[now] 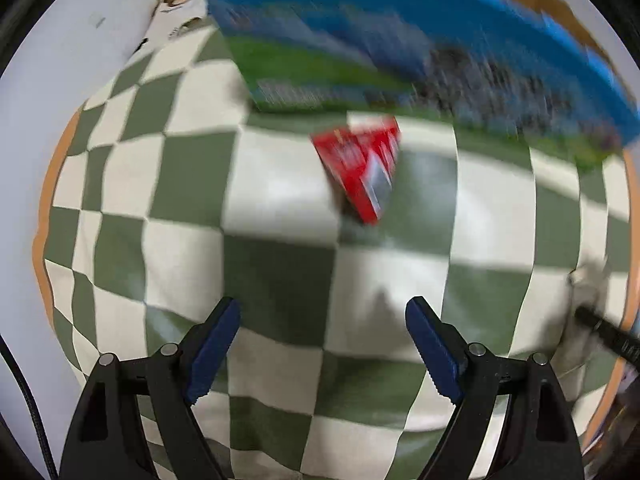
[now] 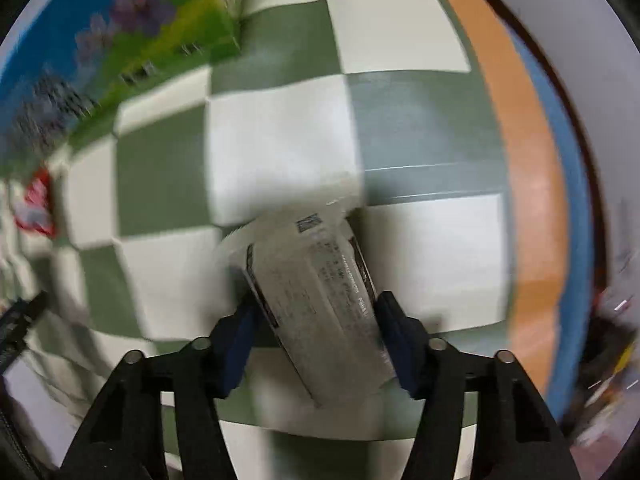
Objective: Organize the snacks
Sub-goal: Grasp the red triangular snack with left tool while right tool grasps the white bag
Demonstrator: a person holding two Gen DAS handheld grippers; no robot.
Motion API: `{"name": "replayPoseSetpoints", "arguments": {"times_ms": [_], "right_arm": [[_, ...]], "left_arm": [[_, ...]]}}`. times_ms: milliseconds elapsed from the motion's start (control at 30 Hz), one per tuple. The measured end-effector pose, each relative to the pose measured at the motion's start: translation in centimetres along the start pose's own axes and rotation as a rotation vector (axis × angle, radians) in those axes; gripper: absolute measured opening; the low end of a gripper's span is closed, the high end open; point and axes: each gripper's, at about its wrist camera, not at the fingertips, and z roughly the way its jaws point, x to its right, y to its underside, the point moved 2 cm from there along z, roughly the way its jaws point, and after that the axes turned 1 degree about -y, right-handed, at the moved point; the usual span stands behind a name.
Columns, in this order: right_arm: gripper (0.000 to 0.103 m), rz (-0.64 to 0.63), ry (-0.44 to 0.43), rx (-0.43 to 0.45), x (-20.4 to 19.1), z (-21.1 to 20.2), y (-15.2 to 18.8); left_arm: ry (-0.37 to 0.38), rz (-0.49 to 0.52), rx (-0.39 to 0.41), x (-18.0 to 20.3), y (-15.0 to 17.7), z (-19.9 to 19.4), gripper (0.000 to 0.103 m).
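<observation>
Cloth point(image 1: 280, 184) in green and cream checks is covering the table, whose orange edge point(image 2: 524, 160) is showing at the right. A large blue and green box point(image 1: 360, 40) is lying along the far side of it. Near that box a small red snack box point(image 1: 360, 168) is sitting tilted on the cloth, ahead of the left gripper point(image 1: 322, 344), whose jaws are standing wide with nothing between them. The right gripper point(image 2: 316, 328) is clamping its pads on a white printed packet point(image 2: 320, 300), which is lying slanted on the checks.
</observation>
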Motion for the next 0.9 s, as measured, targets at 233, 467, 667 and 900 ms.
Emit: {"name": "replayPoseSetpoints", "arguments": {"times_ms": [233, 467, 667, 900], "right_arm": [[0.069, 0.100, -0.174, -0.025, -2.0, 0.2, -1.1], [0.070, 0.062, -0.136, -0.037, -2.7, 0.0, -1.1], [0.065, 0.016, -0.073, -0.038, -3.7, 1.5, -0.7], [0.058, -0.042, -0.056, -0.053, -5.7, 2.4, 1.8]], "left_arm": [[0.043, -0.059, -0.005, -0.8, -4.8, -0.1, 0.085], [0.086, 0.012, -0.082, 1.5, -8.1, 2.5, 0.082], [0.086, 0.049, -0.086, 2.1, -7.6, 4.2, 0.042], [0.134, 0.042, -0.118, 1.5, -2.1, 3.5, 0.042]]}}
